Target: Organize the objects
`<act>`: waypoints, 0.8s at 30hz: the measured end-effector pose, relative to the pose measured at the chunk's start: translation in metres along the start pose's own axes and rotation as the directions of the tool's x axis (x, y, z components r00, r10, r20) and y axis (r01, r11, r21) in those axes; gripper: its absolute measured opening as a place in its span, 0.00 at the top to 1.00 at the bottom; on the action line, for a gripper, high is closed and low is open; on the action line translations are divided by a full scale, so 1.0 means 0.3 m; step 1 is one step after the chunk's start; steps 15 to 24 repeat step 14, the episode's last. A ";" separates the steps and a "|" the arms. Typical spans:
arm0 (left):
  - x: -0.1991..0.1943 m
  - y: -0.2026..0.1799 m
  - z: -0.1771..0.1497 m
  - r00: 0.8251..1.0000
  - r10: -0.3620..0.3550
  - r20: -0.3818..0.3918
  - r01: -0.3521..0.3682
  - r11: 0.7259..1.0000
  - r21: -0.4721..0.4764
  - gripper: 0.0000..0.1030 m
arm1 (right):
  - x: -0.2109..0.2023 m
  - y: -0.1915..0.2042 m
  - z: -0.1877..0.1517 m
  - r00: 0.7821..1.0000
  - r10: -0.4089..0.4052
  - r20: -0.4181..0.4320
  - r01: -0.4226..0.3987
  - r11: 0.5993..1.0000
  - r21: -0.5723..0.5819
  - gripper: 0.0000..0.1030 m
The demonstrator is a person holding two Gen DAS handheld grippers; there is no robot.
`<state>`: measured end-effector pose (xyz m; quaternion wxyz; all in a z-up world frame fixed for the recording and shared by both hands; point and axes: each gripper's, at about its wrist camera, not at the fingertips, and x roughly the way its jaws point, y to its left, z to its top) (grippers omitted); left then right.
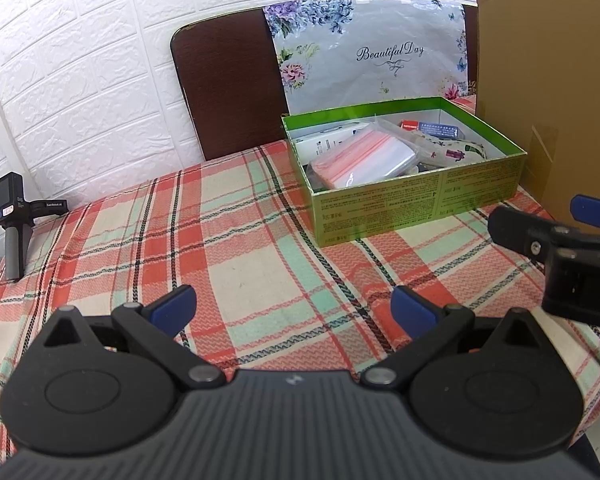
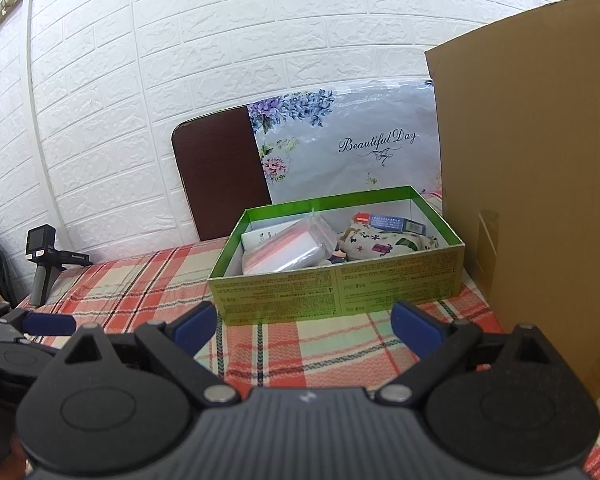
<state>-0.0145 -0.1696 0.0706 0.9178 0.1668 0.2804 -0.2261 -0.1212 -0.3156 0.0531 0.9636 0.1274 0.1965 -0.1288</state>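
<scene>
A green open box (image 1: 416, 204) (image 2: 336, 290) stands on the plaid tablecloth at the back right. It holds a stack of zip bags (image 1: 364, 160) (image 2: 288, 252), a floral cloth pouch (image 1: 448, 150) (image 2: 380, 244), a white carton (image 1: 332, 138) and a small blue and red packet (image 1: 432, 127) (image 2: 388, 222). My left gripper (image 1: 294, 308) is open and empty over the cloth, in front and left of the box. My right gripper (image 2: 304, 324) is open and empty just before the box's front wall; it also shows at the right edge of the left wrist view (image 1: 548, 236).
A tall cardboard sheet (image 1: 548, 92) (image 2: 532, 184) stands right of the box. A brown board (image 1: 228, 88) and a floral "Beautiful Day" bag (image 1: 376, 52) lean on the white brick wall. A small camera on a handle (image 1: 8, 216) (image 2: 42, 260) stands at the table's left edge.
</scene>
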 end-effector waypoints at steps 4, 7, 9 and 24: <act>0.000 0.002 0.000 1.000 -0.004 0.000 0.004 1.000 -0.004 0.00 | 0.000 0.002 0.000 1.000 -0.001 0.000 0.001 1.000 -0.001 0.05; -0.001 0.004 0.000 1.000 -0.007 0.005 0.007 1.000 -0.011 0.00 | 0.004 0.002 -0.004 1.000 -0.001 -0.001 0.001 1.000 -0.001 0.05; 0.000 0.008 -0.001 1.000 -0.020 0.007 0.020 1.000 -0.017 0.00 | 0.006 0.003 -0.005 1.000 0.000 -0.002 0.000 1.000 -0.003 0.05; 0.010 0.017 0.002 0.999 -0.039 -0.003 0.038 0.998 -0.044 0.00 | 0.014 0.002 -0.008 1.000 0.000 -0.006 0.000 1.000 -0.008 0.05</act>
